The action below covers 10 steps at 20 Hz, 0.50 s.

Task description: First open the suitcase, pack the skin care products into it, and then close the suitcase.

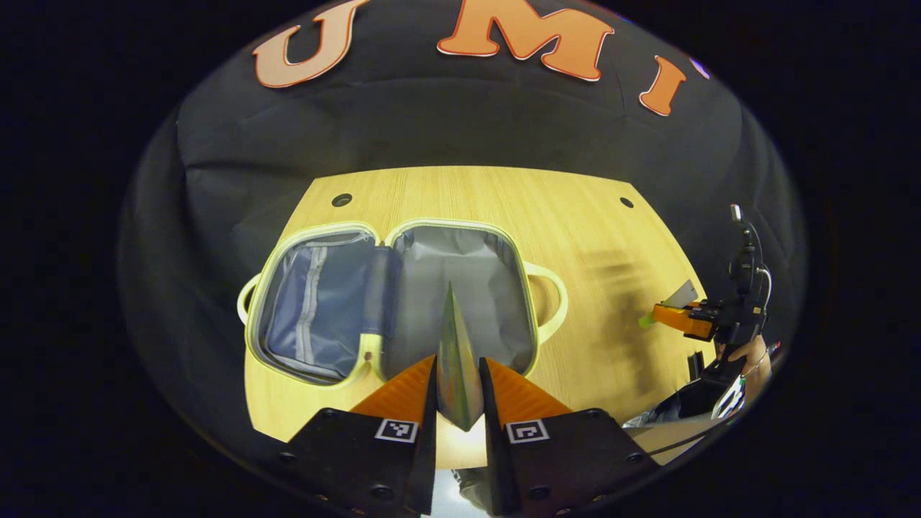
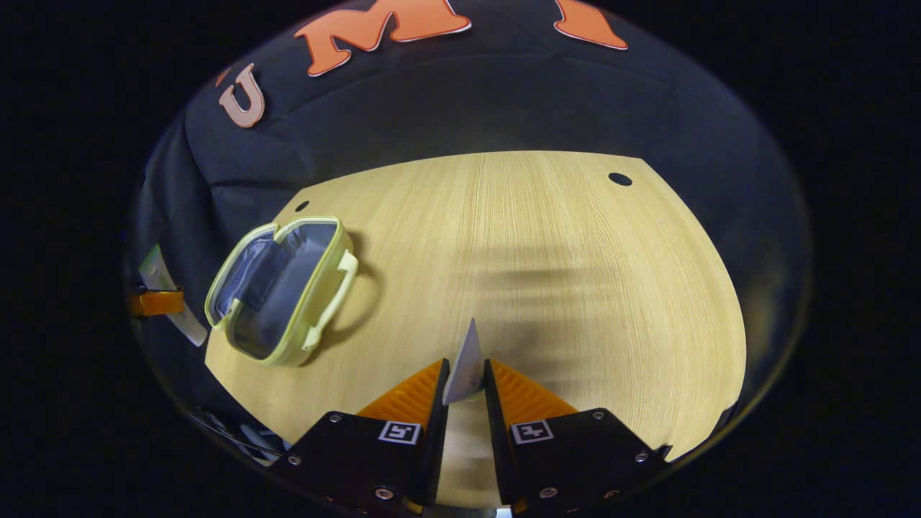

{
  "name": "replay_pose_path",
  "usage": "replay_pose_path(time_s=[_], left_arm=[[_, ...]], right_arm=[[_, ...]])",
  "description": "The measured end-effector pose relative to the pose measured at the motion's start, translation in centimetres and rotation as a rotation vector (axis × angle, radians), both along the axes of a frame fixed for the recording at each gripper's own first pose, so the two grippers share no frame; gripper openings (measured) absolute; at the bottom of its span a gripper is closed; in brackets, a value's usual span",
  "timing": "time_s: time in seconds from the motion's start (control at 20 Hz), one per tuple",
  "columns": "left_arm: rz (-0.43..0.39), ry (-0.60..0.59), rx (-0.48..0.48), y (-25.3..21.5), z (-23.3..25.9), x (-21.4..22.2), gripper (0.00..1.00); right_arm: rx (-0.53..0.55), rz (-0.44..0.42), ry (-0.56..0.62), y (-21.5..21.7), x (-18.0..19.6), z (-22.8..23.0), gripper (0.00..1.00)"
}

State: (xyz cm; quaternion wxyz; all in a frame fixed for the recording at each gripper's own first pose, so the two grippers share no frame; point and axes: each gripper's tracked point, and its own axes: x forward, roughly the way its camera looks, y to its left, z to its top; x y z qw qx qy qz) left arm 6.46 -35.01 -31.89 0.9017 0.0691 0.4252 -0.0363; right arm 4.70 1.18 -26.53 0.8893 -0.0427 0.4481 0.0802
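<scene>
Both tongs are closed on flat sachets: the left gripper [image 1: 458, 381] has its fingers pressed against a thin, shiny packet [image 1: 455, 352] held edge-on, its tip reaching out over the open suitcase [image 1: 392, 302], while the right gripper [image 2: 466, 385] pinches a paler, thin sachet [image 2: 466, 360] over bare table [image 2: 547, 252], well apart from the case. In the left gripper view the right gripper also shows far off at the table's edge, carried by a hand [image 1: 748, 356], with a pale slip at its tip that is blurred there. As for progress, I judge the first step done: the suitcase lies fully opened flat on the wooden table, its two lined halves side by side, a handle loop at each outer side. Neither half appears to hold any product yet, though the folds of the grey lining could hide something slim. So the packing looks to be just starting, with both sachets to be lowered in and released, and the closing of the case not yet begun. No brand or label can be read: each sachet is turned edge-on to its own camera, and the suitcase carries no writing that I can make out.
</scene>
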Motion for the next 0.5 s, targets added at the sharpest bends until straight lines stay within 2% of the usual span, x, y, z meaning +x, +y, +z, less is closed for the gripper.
replay_pose_path(time_s=[0.15,0.3,0.4,0.5], left_arm=[[-0.091,0.109,-0.048,-0.6,0.0,1.4,0.3],[-0.199,0.241,-0.086,-1.6,-2.6,3.9,0.3],[-0.207,0.361,-0.092,-1.9,-4.8,5.2,0.3],[-0.125,0.524,-0.061,-1.2,-7.3,5.5,0.3]], right_arm=[[0.019,-0.02,-0.008,1.8,-1.3,1.4,0.32],[0.031,-0.064,-0.012,3.3,-2.7,1.8,0.32],[0.014,-0.104,-0.018,3.9,-3.7,1.8,0.32],[-0.007,-0.155,-0.027,4.3,-4.8,1.8,0.32]])
